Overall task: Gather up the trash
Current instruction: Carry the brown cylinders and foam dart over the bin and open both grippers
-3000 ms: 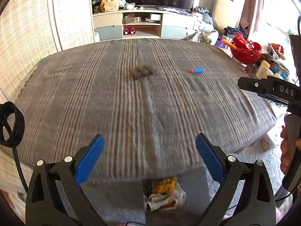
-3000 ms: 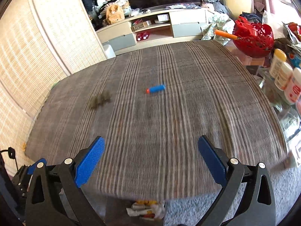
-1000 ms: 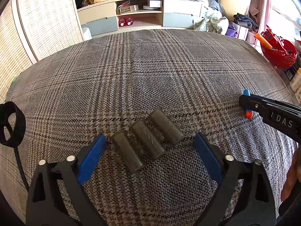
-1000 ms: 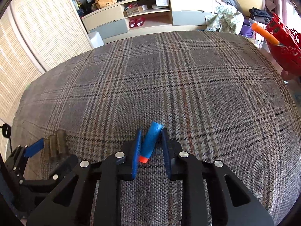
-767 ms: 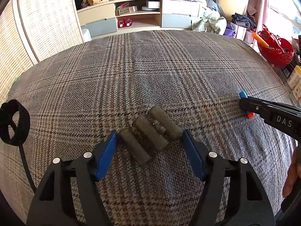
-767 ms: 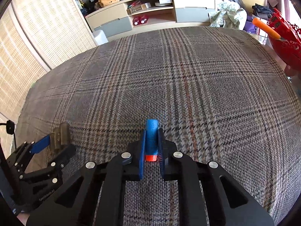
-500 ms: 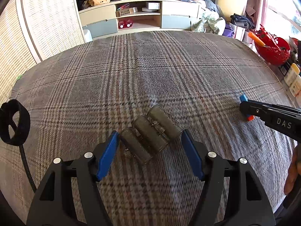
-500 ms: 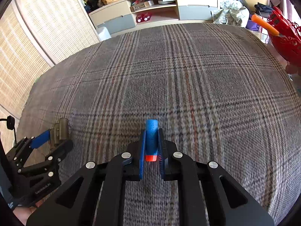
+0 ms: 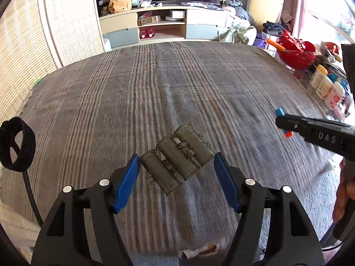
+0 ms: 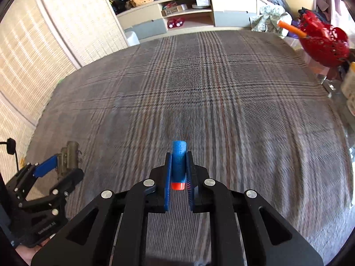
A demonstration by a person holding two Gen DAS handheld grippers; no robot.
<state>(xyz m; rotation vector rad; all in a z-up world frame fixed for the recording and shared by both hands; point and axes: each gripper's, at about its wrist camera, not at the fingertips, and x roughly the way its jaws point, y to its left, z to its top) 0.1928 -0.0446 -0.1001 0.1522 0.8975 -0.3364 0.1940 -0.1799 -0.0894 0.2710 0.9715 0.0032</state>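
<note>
My left gripper is shut on a drab olive piece of three joined cylinders and holds it above the plaid bed cover. My right gripper is shut on a blue foam dart with an orange tip, also lifted off the cover. In the left wrist view the right gripper shows at the right with the dart in it. In the right wrist view the left gripper shows at the lower left with the cylinder piece. Crumpled wrappers lie below the bed's near edge.
A woven screen runs along the left. A TV shelf unit stands beyond the bed. A red basket and several bottles sit at the right edge.
Both grippers closed on their items, lifted them off the cover and pulled back towards the near edge of the bed.
</note>
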